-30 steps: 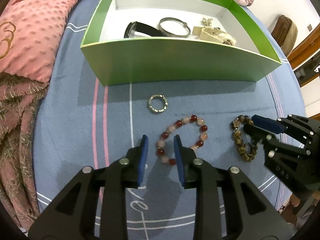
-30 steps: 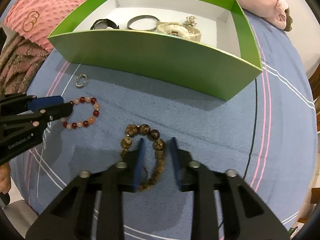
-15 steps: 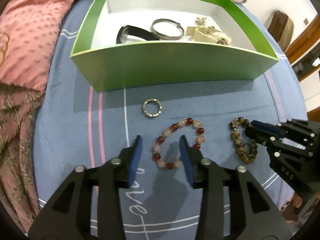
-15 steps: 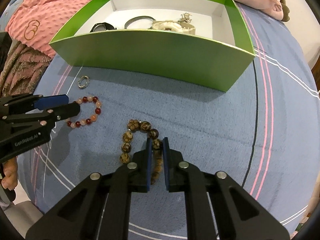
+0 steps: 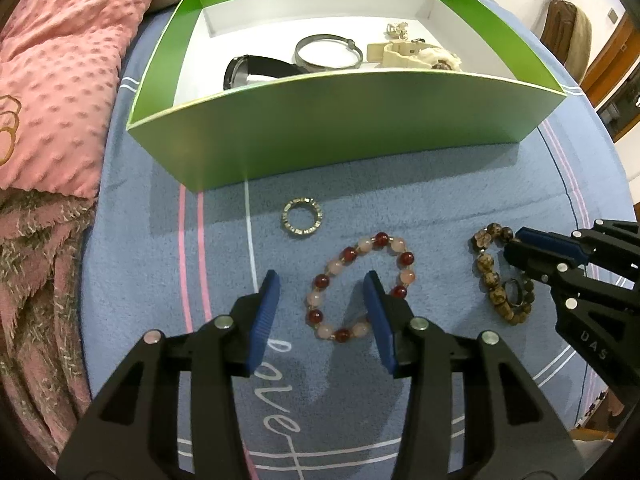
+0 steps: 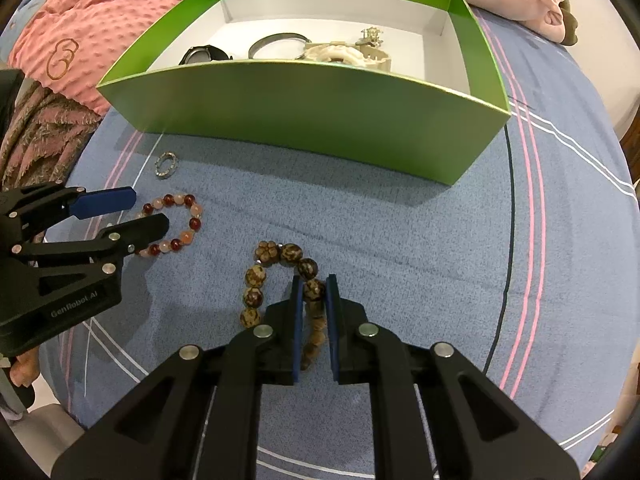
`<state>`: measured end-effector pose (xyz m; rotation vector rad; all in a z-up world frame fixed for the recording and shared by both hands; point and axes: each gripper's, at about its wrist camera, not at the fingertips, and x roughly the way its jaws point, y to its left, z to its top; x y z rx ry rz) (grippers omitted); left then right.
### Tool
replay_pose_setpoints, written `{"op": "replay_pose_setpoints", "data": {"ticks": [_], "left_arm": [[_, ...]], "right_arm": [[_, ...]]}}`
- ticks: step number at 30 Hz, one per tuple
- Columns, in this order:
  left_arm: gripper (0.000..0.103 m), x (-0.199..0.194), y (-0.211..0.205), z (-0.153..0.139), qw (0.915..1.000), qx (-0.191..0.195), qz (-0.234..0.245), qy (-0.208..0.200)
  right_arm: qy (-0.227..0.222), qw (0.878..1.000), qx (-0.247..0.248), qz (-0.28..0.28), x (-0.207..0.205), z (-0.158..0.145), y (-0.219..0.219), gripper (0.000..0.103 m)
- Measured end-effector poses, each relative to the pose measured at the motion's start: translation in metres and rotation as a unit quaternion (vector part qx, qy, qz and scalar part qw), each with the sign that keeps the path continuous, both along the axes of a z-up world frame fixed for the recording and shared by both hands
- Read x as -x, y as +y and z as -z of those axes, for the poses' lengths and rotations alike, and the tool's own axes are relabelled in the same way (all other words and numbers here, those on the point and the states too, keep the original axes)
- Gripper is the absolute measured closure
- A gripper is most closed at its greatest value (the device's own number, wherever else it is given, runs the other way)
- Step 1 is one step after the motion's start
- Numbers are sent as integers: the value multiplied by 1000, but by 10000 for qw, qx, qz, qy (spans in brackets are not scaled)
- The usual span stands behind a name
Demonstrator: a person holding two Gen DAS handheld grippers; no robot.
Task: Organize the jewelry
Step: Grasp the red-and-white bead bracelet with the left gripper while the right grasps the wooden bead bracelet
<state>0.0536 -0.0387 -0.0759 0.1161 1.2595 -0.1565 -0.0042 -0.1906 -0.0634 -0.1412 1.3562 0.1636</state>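
Straddling the near-left arc of the red and pink bead bracelet (image 5: 360, 286), the left gripper (image 5: 322, 286) has its jaws spread wide, one blue pad outside the loop and the other inside it, so a squeeze would likely catch that strand of beads. The right gripper (image 6: 313, 294) has its jaws clenched on the brown bead bracelet (image 6: 280, 280), pinching the right-hand strand between the pads; I judge this grip is meant for lifting it into the green box (image 6: 320, 116). Both bracelets lie on the blue bedspread (image 6: 440, 240) in front of the box's near wall, with the small silver ring (image 5: 302, 222) just beyond the red one, nearer the box. The brown bracelet is squashed into a narrow loop whose long axis runs roughly along the right gripper's fingers, toward the box. The red bracelet is a rounder oval, slightly longer from near-left to far-right. Already in the box sit a black watch (image 5: 256, 70), a metal bangle (image 5: 328, 52) and a cream strap (image 5: 412, 54)
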Motion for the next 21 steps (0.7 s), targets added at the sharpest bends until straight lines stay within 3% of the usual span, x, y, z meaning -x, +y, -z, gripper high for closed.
{"op": "replay_pose_setpoints", "data": {"ticks": [7,10,12,16,21], "left_arm": [[59,3,-1,1,10000,-21,9,-39],[76,4,-1,0,9999,-9,61,-89],[95,5,-3,-1,9999,56,125,-84],[95,6,-2,-4,9998,151,139,-72],[95,8,7,-33,9987,390,67,-320]], "right_arm": [[-32,10000,61,-53,0,1,4,91],[-34,9999,73,-86,-1,1,4,91],[-45,9999,86,-113,-2,2,5,92],[27,9999,-86,-109,0,-1,4,93],[-186,9996,-229,4,0,-24,-2,93]]}}
